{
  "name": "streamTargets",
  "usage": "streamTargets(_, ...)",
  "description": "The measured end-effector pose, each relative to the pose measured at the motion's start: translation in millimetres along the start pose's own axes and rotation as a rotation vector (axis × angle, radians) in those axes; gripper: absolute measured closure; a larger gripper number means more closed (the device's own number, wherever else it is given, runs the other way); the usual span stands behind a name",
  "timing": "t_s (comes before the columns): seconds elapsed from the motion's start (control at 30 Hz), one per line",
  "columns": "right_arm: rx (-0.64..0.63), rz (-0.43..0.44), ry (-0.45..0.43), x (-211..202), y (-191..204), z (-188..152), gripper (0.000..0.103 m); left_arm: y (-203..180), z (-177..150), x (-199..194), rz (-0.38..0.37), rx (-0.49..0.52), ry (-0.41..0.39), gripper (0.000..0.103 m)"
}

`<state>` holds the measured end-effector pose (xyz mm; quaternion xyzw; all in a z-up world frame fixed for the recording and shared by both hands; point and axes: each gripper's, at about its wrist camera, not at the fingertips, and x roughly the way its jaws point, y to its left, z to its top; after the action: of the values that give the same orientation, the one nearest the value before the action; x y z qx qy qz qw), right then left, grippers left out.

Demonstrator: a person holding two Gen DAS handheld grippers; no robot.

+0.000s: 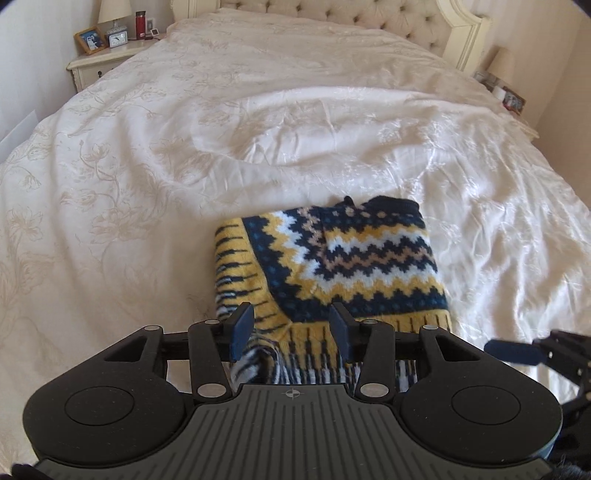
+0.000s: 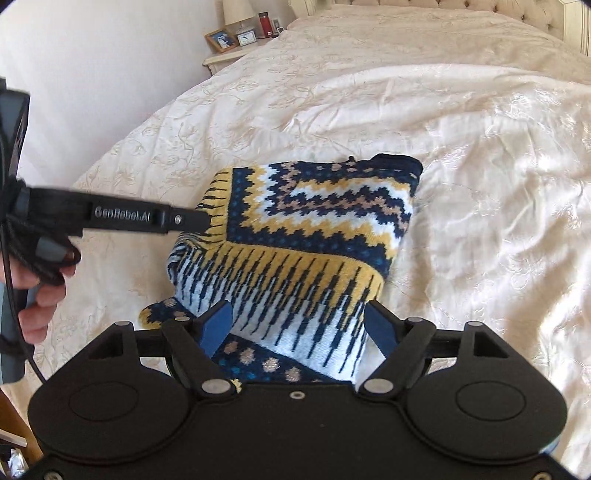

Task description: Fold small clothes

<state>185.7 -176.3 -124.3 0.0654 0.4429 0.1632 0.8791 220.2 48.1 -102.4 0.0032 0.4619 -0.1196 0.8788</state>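
- My folded knitted sweater [image 1: 332, 266], navy, yellow and white zigzag wool, lies on the cream floral bedspread [image 1: 147, 166] near the bed's foot edge, a loose patterned flap showing under its near side.
- My left claw [image 1: 291, 332] hangs over the sweater's near hem, its blue-padded fingers [image 1: 242, 325] spread wide, with nothing between them.
- In the right wrist view the left claw [image 2: 205, 218] reaches in from the side, its tip at the sweater's [image 2: 314, 236] yellow edge; whether it touches, I cannot tell.
- My right claw [image 2: 299, 328] is also wide apart, above the white striped end.
- A hand [image 2: 40, 291] grips the left handle.
- A red flask [image 1: 140, 24] stands on the cream nightstand [image 1: 107, 59].
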Motion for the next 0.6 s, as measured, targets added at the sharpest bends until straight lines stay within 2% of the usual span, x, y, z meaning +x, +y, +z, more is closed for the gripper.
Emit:
streamTargets(0.1, 0.005, -0.010, -0.009, 0, -12, 9, 0.023, -1, -18, 14, 0.013, -0.017, 0.063, 0.059)
streamTargets(0.23, 0.025, -0.012, -0.031, 2, -29, 26, 0.023, 8, -54, 37, 0.050, -0.051, 0.212, 0.059)
streamTargets(0.33, 0.025, 0.007, -0.052, 7, -35, 40, 0.023, 18, -69, 36, 0.041, -0.109, 0.213, 0.056)
streamTargets(0.47, -0.001, 0.048, -0.061, 25, -39, 58, 0.023, 26, -70, 36, 0.032, -0.166, 0.218, 0.053)
streamTargets(0.6, -0.009, 0.077, 0.001, 65, -42, 71, 0.023, 25, -68, 40, 0.036, -0.160, 0.232, 0.051)
